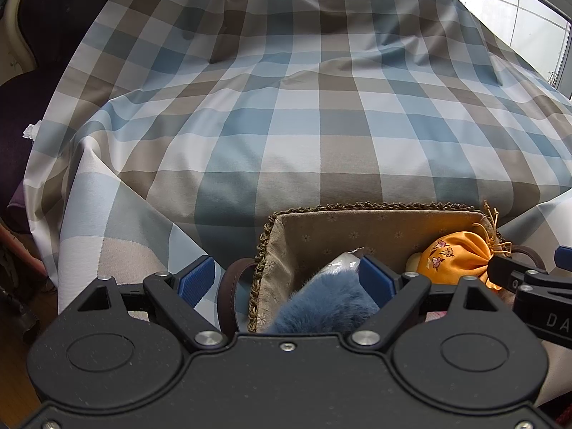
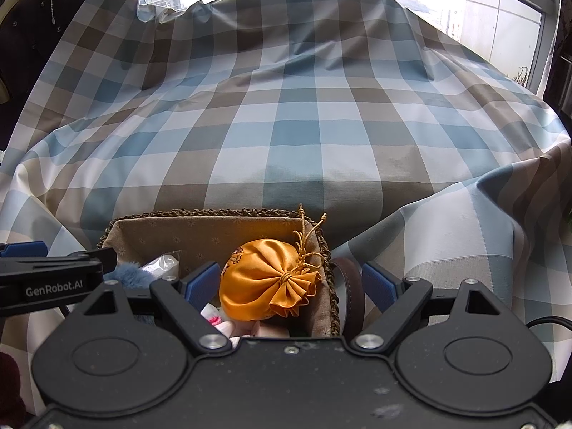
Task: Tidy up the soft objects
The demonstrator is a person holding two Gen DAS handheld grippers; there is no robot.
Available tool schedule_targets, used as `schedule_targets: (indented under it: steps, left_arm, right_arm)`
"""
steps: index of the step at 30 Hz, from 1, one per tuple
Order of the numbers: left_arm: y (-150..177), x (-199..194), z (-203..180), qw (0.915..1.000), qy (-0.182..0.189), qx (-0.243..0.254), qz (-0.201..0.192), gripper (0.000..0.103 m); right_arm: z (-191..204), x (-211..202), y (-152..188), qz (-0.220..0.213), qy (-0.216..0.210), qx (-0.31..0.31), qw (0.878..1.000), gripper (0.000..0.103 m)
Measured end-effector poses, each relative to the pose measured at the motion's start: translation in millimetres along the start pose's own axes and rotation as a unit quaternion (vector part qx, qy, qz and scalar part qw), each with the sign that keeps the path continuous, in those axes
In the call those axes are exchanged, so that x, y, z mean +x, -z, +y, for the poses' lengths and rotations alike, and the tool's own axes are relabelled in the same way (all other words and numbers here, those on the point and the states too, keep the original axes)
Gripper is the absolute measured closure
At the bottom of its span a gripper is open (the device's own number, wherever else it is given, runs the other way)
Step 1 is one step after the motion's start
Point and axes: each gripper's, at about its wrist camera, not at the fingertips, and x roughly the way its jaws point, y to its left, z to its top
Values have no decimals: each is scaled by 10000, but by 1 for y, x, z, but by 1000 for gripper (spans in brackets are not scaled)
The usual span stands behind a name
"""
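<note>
Soft objects: gathered inside the basket at the near edge of the checked cloth.
Checked cloth (image 1: 286,125): blue, tan and white squares; covers the whole surface and hangs in folds at both sides.
Basket (image 2: 214,214): braided rim, beige flowered lining, brown strap handle at each end; stands on the cloth.
Left gripper (image 1: 286,279): fingers apart, nothing clamped; straddles the basket's left wall, one blue pad outside it, the other over the furry item.
Right gripper (image 2: 291,284): fingers apart, nothing clamped; straddles the basket's right wall, one pad beside the pouch, the other outside.
Blue furry item (image 1: 325,307): left part of the basket.
Orange pouch (image 2: 264,282): satin, drawstring-tied, embroidered; right part of the basket.
Clear plastic packet (image 2: 162,262): behind the furry item.
</note>
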Motion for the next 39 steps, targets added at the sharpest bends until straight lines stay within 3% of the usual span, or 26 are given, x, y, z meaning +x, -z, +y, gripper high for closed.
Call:
schedule_targets:
  steps: [39]
  left_arm:
    - [3,0,0,10000,-30,-18,24,19]
  right_arm:
    - [-6,5,5,102,-34,109,9999,16]
